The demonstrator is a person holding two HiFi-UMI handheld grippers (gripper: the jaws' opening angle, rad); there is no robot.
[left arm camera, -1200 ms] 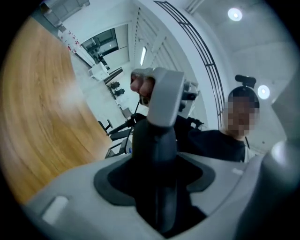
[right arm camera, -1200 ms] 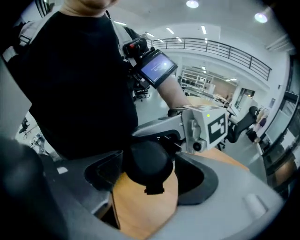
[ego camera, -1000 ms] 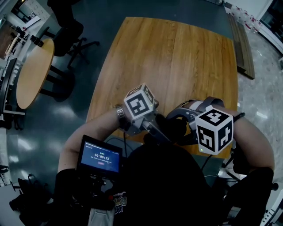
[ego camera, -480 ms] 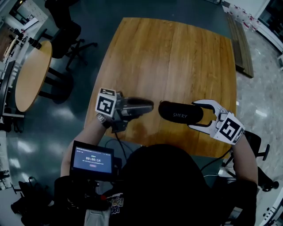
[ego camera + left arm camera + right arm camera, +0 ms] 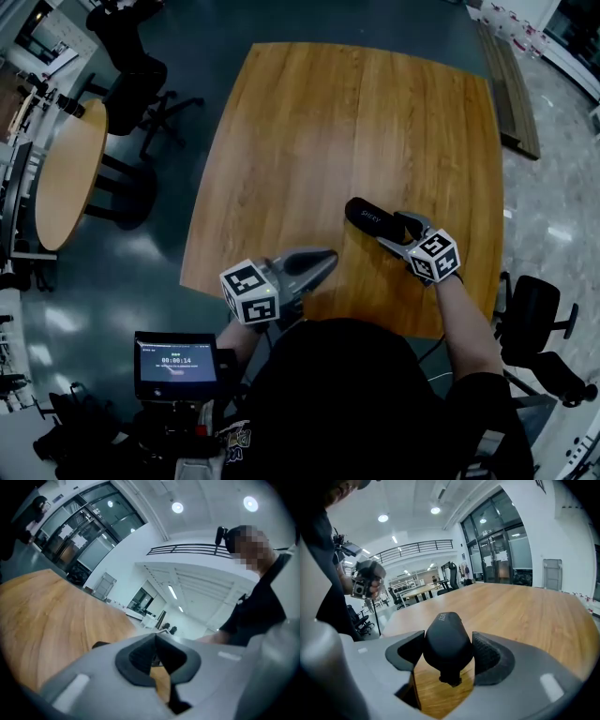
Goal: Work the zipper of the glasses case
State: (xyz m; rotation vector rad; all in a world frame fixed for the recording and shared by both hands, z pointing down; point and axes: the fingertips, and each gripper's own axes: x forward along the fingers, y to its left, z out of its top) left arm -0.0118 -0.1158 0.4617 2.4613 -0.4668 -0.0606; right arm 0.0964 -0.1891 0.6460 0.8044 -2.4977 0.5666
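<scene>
The black glasses case (image 5: 373, 218) lies slantwise over the front right of the wooden table (image 5: 356, 122). My right gripper (image 5: 405, 232) is shut on its near end. In the right gripper view the case (image 5: 444, 637) sits between the dark pads (image 5: 487, 653), which have just been closing slightly on it, and a small zipper pull (image 5: 451, 680) hangs under it. My left gripper (image 5: 323, 260) is over the table's near edge, apart from the case. Its jaws have just been closing and now meet with nothing between them (image 5: 155, 654).
A round wooden table (image 5: 66, 173) and dark office chairs (image 5: 131, 84) stand at the left on the dark floor. Another chair (image 5: 530, 319) is at the right. A small screen (image 5: 176, 364) hangs in front of the person's chest. My left gripper (image 5: 365, 581) shows in the right gripper view.
The right gripper has carried the case down from near the chest to the table's front right. The left gripper has swung back toward the near edge and its jaws have shut.
</scene>
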